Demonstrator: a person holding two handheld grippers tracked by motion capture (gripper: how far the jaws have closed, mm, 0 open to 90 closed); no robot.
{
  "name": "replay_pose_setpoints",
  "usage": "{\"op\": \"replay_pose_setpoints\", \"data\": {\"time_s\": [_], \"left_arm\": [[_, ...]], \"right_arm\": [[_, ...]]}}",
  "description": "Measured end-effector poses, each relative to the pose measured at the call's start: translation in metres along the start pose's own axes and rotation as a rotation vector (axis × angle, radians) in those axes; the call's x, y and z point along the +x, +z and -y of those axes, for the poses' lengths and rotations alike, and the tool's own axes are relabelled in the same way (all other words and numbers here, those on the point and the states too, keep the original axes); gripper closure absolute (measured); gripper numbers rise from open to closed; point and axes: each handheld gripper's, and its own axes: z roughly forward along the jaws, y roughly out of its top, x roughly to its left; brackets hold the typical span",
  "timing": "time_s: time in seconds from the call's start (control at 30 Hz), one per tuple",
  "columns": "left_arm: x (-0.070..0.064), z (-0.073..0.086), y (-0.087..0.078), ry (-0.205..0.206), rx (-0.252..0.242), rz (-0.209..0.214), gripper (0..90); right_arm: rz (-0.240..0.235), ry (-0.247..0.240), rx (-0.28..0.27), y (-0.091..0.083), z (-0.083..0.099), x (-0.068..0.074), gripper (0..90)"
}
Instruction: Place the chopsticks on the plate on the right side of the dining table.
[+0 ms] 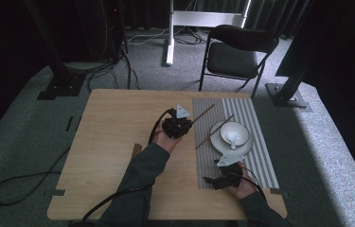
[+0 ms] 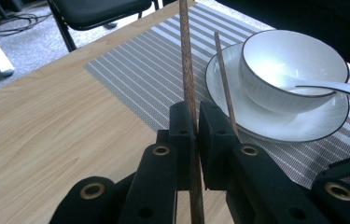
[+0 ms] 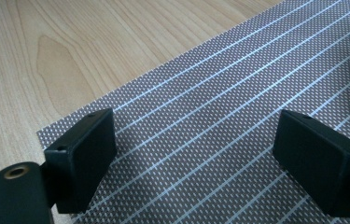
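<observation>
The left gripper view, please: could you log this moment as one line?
left gripper: shut on brown wooden chopstick | second chopstick: leaning on white plate | right gripper: open over striped grey placemat

The tabletop (image 2: 46, 121) was pale, smooth wood grain. The mat (image 3: 219, 116) looked woven and matt. The 2 chopsticks (image 2: 187, 70) were dark wood. The bowl (image 2: 294, 60) and plate (image 2: 256, 121) were glossy white ceramic. The fingers (image 2: 182, 126) were matt black plastic.
</observation>
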Motion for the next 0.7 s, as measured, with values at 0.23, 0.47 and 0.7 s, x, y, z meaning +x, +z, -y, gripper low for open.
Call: {"op": "replay_pose_setpoints", "data": {"time_s": [0.23,0.47,0.7], "left_arm": [[0.000,-0.004,0.005,0.002,0.005,-0.002,84.4],[-0.003,-0.011,0.011,0.005,0.006,-0.005,84.4],[-0.009,-0.022,0.019,0.017,0.005,0.001,84.4]], "right_arm": [[0.000,0.000,0.000,0.000,0.000,0.000,12.4],[0.000,-0.001,0.000,0.000,0.000,0.000,12.4],[0.000,-0.001,0.000,0.000,0.000,0.000,12.5]]}}
